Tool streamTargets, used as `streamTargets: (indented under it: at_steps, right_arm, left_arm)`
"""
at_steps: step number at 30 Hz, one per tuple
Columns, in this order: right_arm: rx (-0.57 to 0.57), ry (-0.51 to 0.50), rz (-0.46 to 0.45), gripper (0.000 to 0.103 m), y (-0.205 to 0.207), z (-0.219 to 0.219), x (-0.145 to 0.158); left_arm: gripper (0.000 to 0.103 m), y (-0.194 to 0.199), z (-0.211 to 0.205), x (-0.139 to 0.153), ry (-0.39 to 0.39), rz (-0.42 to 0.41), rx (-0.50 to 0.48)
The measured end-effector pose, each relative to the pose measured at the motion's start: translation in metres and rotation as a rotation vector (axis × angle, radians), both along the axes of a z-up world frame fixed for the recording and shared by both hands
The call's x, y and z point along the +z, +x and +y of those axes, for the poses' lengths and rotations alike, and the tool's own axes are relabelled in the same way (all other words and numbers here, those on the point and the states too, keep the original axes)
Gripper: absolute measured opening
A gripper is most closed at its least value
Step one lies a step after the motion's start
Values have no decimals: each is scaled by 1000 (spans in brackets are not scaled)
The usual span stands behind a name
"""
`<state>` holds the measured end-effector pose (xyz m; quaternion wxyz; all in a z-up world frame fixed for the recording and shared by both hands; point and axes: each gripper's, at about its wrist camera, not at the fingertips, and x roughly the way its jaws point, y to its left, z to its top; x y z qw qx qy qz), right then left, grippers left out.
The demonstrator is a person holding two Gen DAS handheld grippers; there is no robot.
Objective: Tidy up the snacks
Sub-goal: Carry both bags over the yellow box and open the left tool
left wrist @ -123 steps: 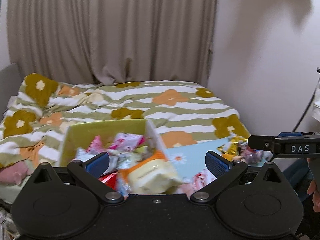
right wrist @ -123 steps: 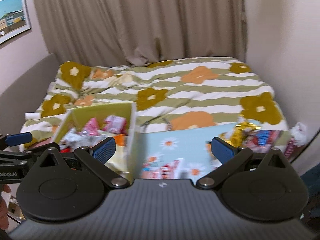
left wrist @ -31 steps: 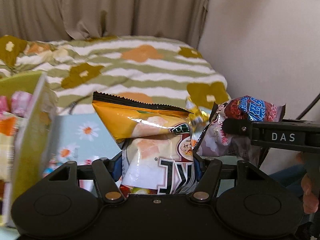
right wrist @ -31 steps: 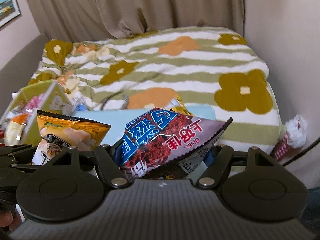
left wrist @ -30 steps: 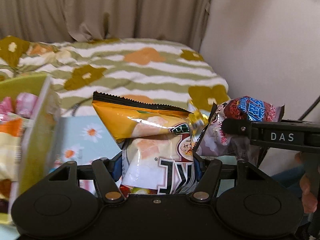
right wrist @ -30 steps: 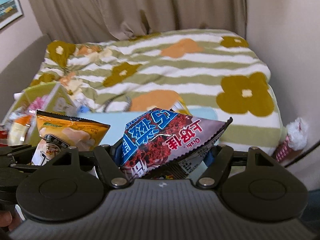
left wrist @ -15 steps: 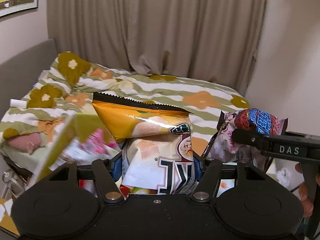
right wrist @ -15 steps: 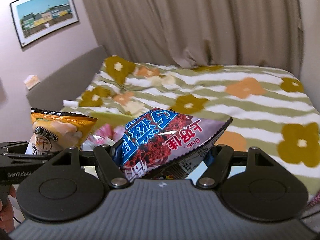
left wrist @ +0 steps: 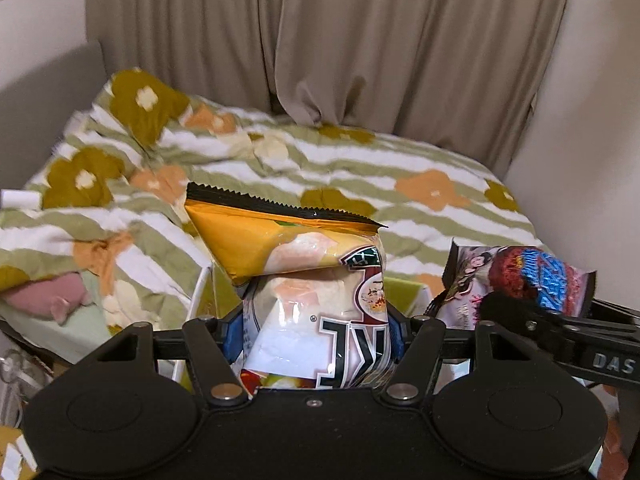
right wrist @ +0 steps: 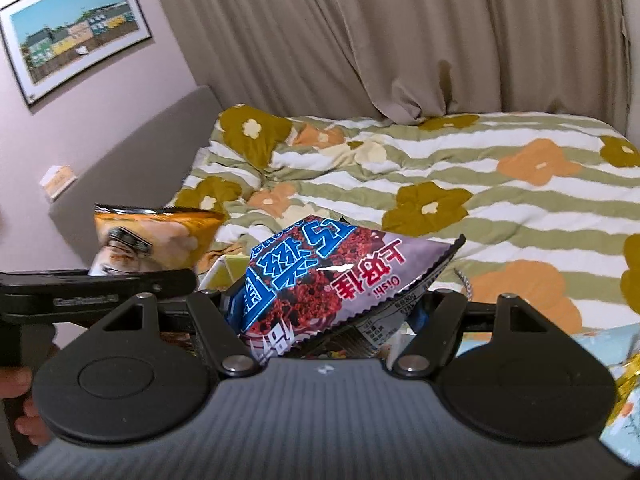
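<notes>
My left gripper (left wrist: 314,332) is shut on an orange and white snack bag (left wrist: 304,280), held upright above the green snack box (left wrist: 404,292), whose rim shows behind the bag. My right gripper (right wrist: 324,320) is shut on a purple and blue Oishi snack bag (right wrist: 336,276). The orange bag also shows at the left of the right wrist view (right wrist: 148,240), and the purple bag at the right of the left wrist view (left wrist: 516,280). The box rim shows behind the purple bag (right wrist: 224,266).
A bed with a striped flower blanket (left wrist: 280,168) lies behind. Beige curtains (right wrist: 400,40) hang at the back. A grey headboard (right wrist: 132,168) and a framed picture (right wrist: 72,28) are at the left. A light blue flowered surface (right wrist: 612,340) is at the lower right.
Both grippers closed on snack bags since four seconds ago. In the last second both moved left with their bags, from the blue surface to over the green box.
</notes>
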<state>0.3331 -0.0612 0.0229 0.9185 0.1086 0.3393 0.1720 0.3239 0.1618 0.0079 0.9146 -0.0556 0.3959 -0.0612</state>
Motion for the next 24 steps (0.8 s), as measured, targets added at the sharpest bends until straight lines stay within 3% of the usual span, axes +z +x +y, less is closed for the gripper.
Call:
streamTargets:
  at_steps: [2, 4, 5, 13, 24]
  right_arm:
    - [-27, -7, 17, 88, 3, 6, -6]
    - [-56, -17, 35, 88, 6, 9, -11]
    - [-67, -23, 41, 88, 6, 10, -14]
    - [-113, -49, 76, 88, 4, 16, -28]
    - [-12, -31, 20, 89, -3, 35, -8]
  left_arm:
    - [74, 14, 6, -12, -22, 24, -20]
    - [98, 25, 10, -23, -24, 49, -34]
    - [100, 26, 11, -27, -13, 59, -34]
    - [101, 4, 24, -38, -13, 69, -31]
    - [101, -32, 39, -8, -22, 2, 63]
